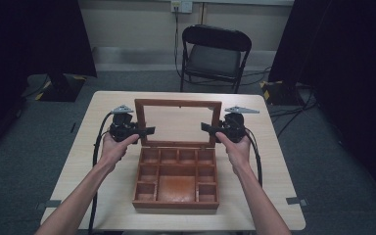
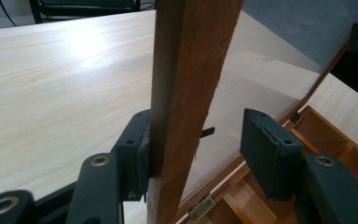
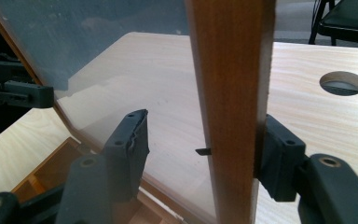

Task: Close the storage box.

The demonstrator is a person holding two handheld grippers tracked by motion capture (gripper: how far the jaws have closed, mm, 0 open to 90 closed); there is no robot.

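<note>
A brown wooden box (image 1: 176, 203) with several small compartments sits mid-table, its glass-paned lid (image 1: 178, 104) standing upright at the back. My left gripper (image 1: 149, 130) reaches in at the lid's left side rail (image 2: 186, 70). It is open (image 2: 200, 140), with the rail between its jaws against the left pad (image 2: 137, 151) and a gap to the other pad. My right gripper (image 1: 204, 127) mirrors it on the right side rail (image 3: 233, 93). It is also open (image 3: 205, 149), and there the rail rests against the right pad (image 3: 279, 158).
The box stands on a light wooden table (image 1: 103, 112) with a round cable hole (image 3: 342, 83) near the right gripper. A black folding chair (image 1: 215, 49) stands beyond the far edge. Dark curtains hang at both sides, and cables trail from both grippers.
</note>
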